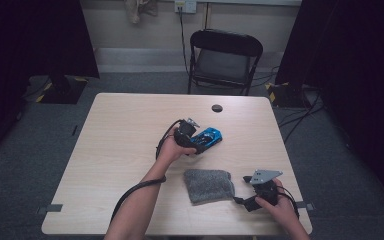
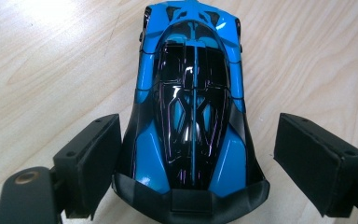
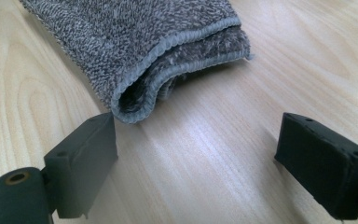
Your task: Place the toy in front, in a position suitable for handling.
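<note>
A blue and black toy car (image 1: 209, 137) lies on the pale wooden table (image 1: 120, 150) near its middle. My left gripper (image 1: 199, 143) reaches over it from the rear. In the left gripper view the car (image 2: 193, 70) sits between the jaws of that gripper (image 2: 198, 123): the left pad is close against its side, the right pad stands clear, so the gripper is open. A folded grey towel (image 1: 207, 185) lies nearer the front edge. My right gripper (image 1: 241, 201) rests just right of it, open, and in its own view (image 3: 198, 123) the towel (image 3: 135, 42) ends at the left jaw's tip.
A small dark round disc (image 1: 217, 108) sits near the table's far edge. A black folding chair (image 1: 225, 57) stands behind the table. Cables run across the floor at the right, and dark curtains hang on both sides.
</note>
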Available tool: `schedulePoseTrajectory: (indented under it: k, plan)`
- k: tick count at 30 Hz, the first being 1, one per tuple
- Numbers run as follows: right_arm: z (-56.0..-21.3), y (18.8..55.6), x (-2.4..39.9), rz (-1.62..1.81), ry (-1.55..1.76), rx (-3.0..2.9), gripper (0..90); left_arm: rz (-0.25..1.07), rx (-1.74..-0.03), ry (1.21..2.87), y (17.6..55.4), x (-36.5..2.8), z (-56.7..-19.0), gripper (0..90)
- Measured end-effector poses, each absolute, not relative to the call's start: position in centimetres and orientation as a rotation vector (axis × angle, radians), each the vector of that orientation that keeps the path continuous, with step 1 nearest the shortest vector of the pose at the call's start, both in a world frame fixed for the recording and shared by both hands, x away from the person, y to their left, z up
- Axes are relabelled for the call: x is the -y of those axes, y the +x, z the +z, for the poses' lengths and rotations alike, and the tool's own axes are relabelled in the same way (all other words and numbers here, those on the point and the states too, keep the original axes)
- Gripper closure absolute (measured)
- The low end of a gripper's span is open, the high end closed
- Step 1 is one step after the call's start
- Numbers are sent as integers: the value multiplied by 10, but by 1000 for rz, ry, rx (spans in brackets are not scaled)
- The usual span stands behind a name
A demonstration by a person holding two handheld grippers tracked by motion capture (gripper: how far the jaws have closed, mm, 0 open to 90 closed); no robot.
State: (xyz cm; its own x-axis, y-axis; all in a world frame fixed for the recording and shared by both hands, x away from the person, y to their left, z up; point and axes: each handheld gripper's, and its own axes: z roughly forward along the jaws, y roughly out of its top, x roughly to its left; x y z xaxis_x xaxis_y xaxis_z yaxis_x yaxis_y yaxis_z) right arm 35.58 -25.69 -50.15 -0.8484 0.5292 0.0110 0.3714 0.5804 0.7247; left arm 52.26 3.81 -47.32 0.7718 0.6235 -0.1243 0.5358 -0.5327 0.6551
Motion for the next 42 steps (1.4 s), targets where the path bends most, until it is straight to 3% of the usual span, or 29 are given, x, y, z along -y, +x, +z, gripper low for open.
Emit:
schedulePoseTrajectory:
  k: [26, 42]
  plan:
    - [-501, 356, 257, 1122, 752, -2605, 117, 181, -834, 2264, 528, -32, -459, 160]
    - [-501, 356, 257, 1122, 753, -2605, 117, 201, -857, 2285, 535, -12, -474, 155]
